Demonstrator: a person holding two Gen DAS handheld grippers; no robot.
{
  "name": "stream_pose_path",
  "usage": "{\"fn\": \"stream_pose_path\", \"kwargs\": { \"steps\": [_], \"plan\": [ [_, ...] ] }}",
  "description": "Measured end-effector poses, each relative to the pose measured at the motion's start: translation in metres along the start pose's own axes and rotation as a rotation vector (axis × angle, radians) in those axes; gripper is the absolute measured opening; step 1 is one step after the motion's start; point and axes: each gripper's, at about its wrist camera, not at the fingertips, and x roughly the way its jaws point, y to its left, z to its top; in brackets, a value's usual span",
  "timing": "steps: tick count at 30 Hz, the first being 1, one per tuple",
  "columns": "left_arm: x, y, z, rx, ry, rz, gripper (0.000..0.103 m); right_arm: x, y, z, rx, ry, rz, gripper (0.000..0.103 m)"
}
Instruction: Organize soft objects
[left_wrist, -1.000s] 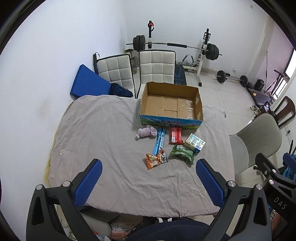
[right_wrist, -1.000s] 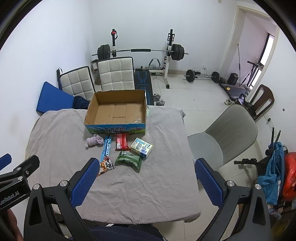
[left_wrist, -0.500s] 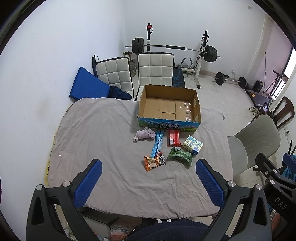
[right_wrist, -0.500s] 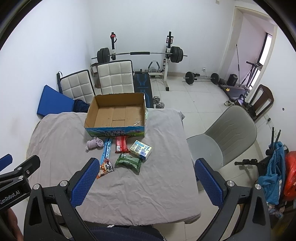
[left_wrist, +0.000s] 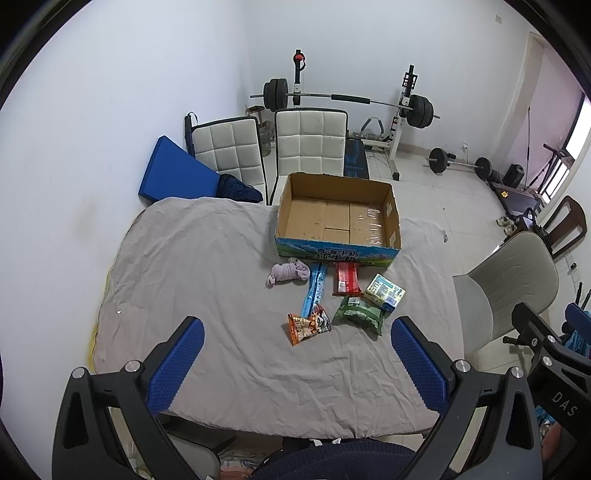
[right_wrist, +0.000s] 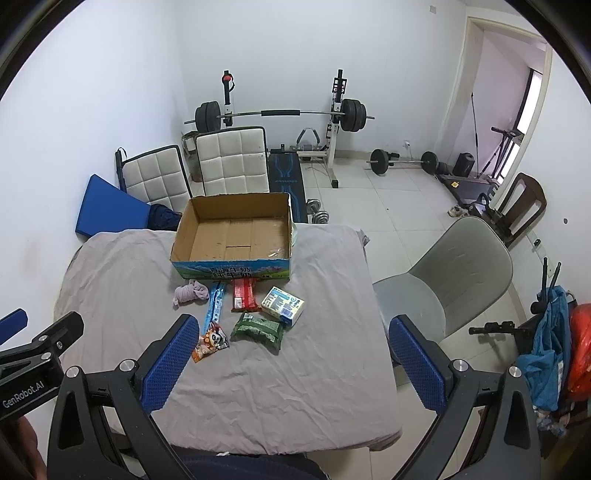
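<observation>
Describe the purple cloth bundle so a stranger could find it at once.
Start at the open cardboard box on the grey-covered table. Just in front of its left front corner lies the purple cloth bundle, left of the long blue packet. It is the only crumpled fabric there; everything beside it is printed packaging.

My left gripper has a black skeletal frame with silver screws and blue, dimpled finger pads. My right gripper matches it. White lettering marks their black bodies: "GenRobot.AI" on one, "DAS" on the other. Dark navy clothing shows below.
</observation>
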Motion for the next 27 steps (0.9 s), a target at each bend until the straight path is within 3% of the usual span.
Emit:
{"fn": "stream_pose_path", "kwargs": {
  "steps": [8,13,20,27],
  "plan": [
    [0.005,0.0,0.0,0.001,0.01,-0.004,0.103,0.001,-0.001,0.001,0.0,0.007,0.015,0.103],
    [0.033,0.006,0.009,-0.011,0.031,-0.003,0.103,0.03,-0.012,0.005,0.039,0.067,0.045,0.103],
    [0.121,0.019,0.019,-0.001,0.138,0.068,0.103,0.14,-0.026,0.008,0.024,0.257,0.105,0.103],
    [0.225,0.019,0.005,0.024,0.297,0.118,0.103,0.286,0.009,-0.015,-0.277,0.443,0.115,0.103]
  ]
}}
